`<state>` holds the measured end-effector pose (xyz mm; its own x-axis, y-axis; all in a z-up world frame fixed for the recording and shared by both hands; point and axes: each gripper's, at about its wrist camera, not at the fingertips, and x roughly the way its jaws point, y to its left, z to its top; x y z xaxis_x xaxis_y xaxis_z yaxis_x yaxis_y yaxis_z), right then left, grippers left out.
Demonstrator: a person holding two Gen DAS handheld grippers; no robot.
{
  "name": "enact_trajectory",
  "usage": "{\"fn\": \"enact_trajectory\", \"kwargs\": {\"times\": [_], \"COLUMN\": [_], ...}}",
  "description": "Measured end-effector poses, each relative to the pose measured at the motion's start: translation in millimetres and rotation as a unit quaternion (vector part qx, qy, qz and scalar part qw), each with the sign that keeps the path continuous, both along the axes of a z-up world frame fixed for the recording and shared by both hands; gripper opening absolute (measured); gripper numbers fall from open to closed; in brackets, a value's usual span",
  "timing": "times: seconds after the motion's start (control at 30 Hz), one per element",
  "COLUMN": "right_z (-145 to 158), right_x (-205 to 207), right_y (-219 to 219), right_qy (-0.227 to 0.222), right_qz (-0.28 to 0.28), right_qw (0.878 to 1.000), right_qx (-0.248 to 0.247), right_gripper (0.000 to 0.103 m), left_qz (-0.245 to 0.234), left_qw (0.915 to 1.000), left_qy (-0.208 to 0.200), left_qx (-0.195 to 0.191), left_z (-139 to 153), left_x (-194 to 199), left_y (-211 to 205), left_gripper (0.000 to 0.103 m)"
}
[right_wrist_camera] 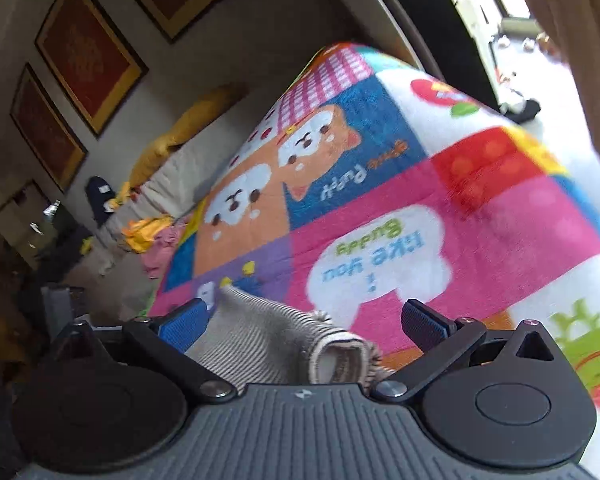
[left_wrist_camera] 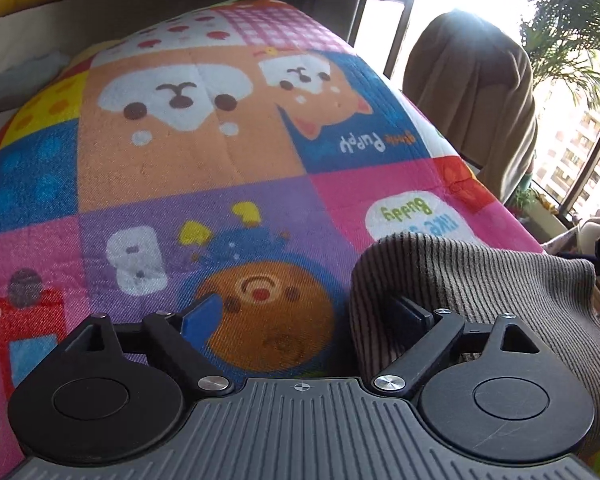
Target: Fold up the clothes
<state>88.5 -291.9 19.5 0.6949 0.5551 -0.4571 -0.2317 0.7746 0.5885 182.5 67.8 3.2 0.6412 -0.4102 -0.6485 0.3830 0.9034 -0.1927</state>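
Ribbed grey-beige striped knit garment (left_wrist_camera: pixel 460 276) lies at near edge of cartoon-print patchwork blanket (left_wrist_camera: pixel 188 168). Soft, light, floppy; will sag. Left gripper (left_wrist_camera: pixel 306 312) & right gripper (right_wrist_camera: pixel 304 320) both agape, holding nothing. Pinch rolled hem (right_wrist_camera: pixel 340 356).

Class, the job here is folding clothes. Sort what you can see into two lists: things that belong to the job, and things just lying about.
Belongs to the job:
- striped garment
- left gripper, open
- right gripper, open
- cartoon blanket, the work surface

Just lying about:
- yellow cushion
- framed pictures
- brown cloth by the window
- palm plant
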Motion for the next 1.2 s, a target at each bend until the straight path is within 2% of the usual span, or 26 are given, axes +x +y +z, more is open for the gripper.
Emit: {"fn": "enact_trajectory", "kwargs": {"times": [0.07, 0.13, 0.2, 0.3, 0.37, 0.47, 0.57, 0.67, 0.77, 0.83, 0.9, 1.03, 1.1, 1.2], "right_z": [-16.8, -25.8, -25.0, -22.7, -19.9, -12.8, -5.6, 2.2, 14.5, 27.5, 39.4, 39.1, 25.1, -1.8], "right_x": [7.6, 2.9, -3.6, -12.4, -20.4, -40.7, -70.1, -103.2, -128.0, -135.7, -132.4, -103.1, -90.8, -84.0], "right_y": [13.8, 25.0, 28.5, 30.1, 36.6, 51.1, 70.4, 81.9, 71.7, 53.7, 33.7, 2.8, 8.7, 41.2], "right_qy": [0.029, 0.022, 0.016, 0.009, 0.003, -0.012, -0.030, -0.048, -0.064, -0.076, -0.086, -0.063, -0.043, -0.011], "right_qz": [0.000, -0.002, 0.010, 0.020, 0.023, 0.036, 0.078, 0.149, 0.182, 0.167, 0.133, 0.044, 0.047, 0.088], "right_qw": [0.999, 0.999, 0.999, 0.999, 0.999, 0.996, 0.991, 0.979, 0.971, 0.974, 0.982, 0.997, 0.998, 0.996], "right_qx": [-0.020, -0.037, -0.036, -0.036, -0.048, -0.076, -0.103, -0.127, -0.142, -0.132, -0.103, -0.012, 0.011, -0.004], "right_gripper": [0.103, 0.103, 0.103, 0.103, 0.103, 0.103, 0.103, 0.103, 0.103, 0.103, 0.103, 0.103, 0.103, 0.103], "left_qz": [0.012, 0.024, 0.026, 0.023, 0.006, -0.019, -0.018, -0.008, -0.003, -0.001, -0.003, -0.010, -0.015, -0.014], "left_qw": [0.9999, 0.9995, 0.9979, 0.9911, 0.9872, 0.9873, 0.9886, 0.9894, 0.9912, 0.9912, 0.9879, 0.9758, 0.9727, 0.9774], "left_qy": [-0.007, -0.013, 0.006, 0.047, 0.068, 0.077, 0.080, 0.075, 0.063, 0.063, 0.078, 0.120, 0.128, 0.114], "left_qx": [-0.008, -0.018, -0.059, -0.123, -0.144, -0.138, -0.126, -0.124, -0.117, -0.117, -0.134, -0.183, -0.193, -0.177], "left_z": [12.7, 26.2, 34.7, 38.5, 32.9, 21.1, 13.1, 12.6, 17.1, 18.0, 13.8, 0.6, -3.3, 1.8], "left_x": [-12.8, -27.3, -48.9, -80.6, -96.4, -112.3, -115.5, -113.4, -116.7, -120.2, -120.6, -117.9, -115.0, -106.8], "left_y": [7.5, 16.3, 34.0, 60.0, 66.5, 61.3, 55.9, 55.9, 58.6, 61.3, 62.7, 57.7, 48.5, 34.1], "left_gripper": [0.092, 0.093, 0.094, 0.095, 0.095, 0.095, 0.095, 0.096, 0.096, 0.096, 0.096, 0.097, 0.097, 0.097]}}
